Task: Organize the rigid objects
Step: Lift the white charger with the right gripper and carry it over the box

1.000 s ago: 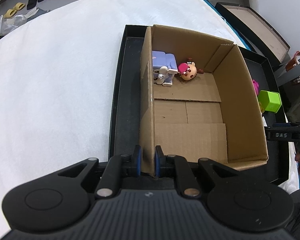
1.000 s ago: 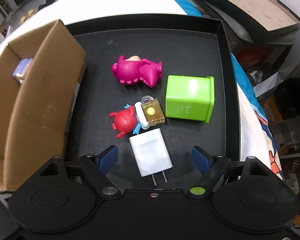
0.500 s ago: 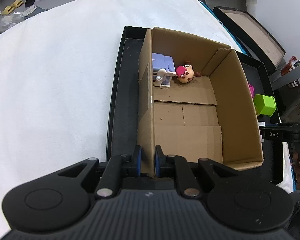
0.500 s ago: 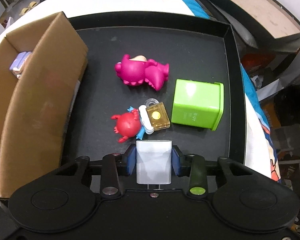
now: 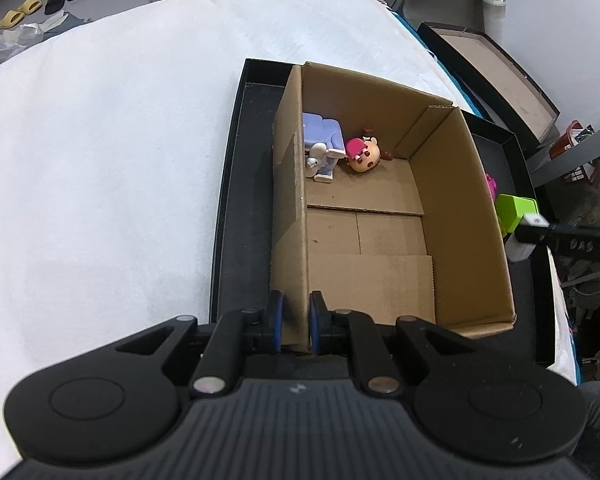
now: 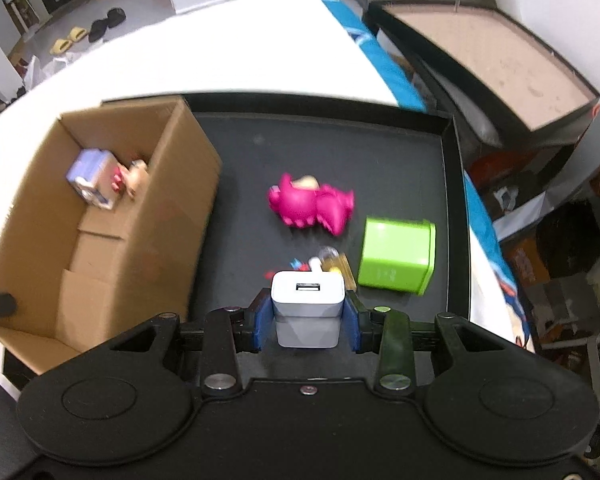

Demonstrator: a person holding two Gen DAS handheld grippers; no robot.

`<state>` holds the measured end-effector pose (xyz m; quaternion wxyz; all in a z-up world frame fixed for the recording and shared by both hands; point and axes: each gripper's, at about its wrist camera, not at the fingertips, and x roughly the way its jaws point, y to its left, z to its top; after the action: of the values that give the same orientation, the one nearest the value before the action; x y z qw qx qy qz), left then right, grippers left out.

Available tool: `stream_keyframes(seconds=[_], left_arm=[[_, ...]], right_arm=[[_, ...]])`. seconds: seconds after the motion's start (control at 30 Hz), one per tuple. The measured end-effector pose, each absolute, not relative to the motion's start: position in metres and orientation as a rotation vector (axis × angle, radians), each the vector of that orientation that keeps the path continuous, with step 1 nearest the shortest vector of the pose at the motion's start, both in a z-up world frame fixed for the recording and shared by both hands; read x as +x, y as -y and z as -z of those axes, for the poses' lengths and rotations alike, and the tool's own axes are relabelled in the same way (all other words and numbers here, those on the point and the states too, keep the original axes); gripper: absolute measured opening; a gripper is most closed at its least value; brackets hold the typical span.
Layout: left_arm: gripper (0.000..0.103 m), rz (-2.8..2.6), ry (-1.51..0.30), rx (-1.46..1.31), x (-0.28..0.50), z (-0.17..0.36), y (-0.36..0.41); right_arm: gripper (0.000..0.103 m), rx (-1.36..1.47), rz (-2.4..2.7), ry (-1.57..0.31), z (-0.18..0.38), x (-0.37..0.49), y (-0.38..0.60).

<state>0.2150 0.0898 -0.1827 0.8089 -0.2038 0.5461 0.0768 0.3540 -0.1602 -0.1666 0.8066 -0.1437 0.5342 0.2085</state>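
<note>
Right wrist view: the right gripper (image 6: pixel 307 327) holds a white USB charger (image 6: pixel 307 308), its blue pads clamped on the charger's two sides and the USB port facing up toward the camera. The charger hangs clear above a shallow black tray (image 6: pixel 454 184). On the tray floor beyond it lie a magenta dinosaur toy (image 6: pixel 312 210) on its side, a lime-green box (image 6: pixel 396 256) just right of the charger, and, partly hidden behind the charger, an amber padlock (image 6: pixel 336 264) and a small red figure of which only a sliver shows. An open cardboard box (image 6: pixel 168 216) stands at the tray's left side; this view is blurred.

Left wrist view: the left gripper (image 5: pixel 296 322) has its jaws pinched tight on the near end of the box's left wall (image 5: pixel 290 216). Inside the box, against the far corner, sit a lavender block-shaped toy (image 5: pixel 322 142) and, touching its right side, a doll head with a pink cap (image 5: pixel 360 156). The rest of the box floor is bare cardboard. The tray rests on a white bed (image 5: pixel 100 160). At the right edge the other gripper appears with the white charger in front of the green box.
</note>
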Motion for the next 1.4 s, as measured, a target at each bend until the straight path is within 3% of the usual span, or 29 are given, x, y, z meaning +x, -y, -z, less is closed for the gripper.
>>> stream_keyframes(seconds=[0.7,1.4], left_arm=[[0.013,-0.132,-1.151,-0.461,0.212,0.185,-0.097],[0.013,-0.126,-1.139,-0.486,0.209,0.186,-0.1]], right_arm=[[0.036,-0.331,-0.562,-0.987,0.093,0.342,0.1],[0.036,-0.367,-0.62,-1.032,0.107,0.343,0.052]])
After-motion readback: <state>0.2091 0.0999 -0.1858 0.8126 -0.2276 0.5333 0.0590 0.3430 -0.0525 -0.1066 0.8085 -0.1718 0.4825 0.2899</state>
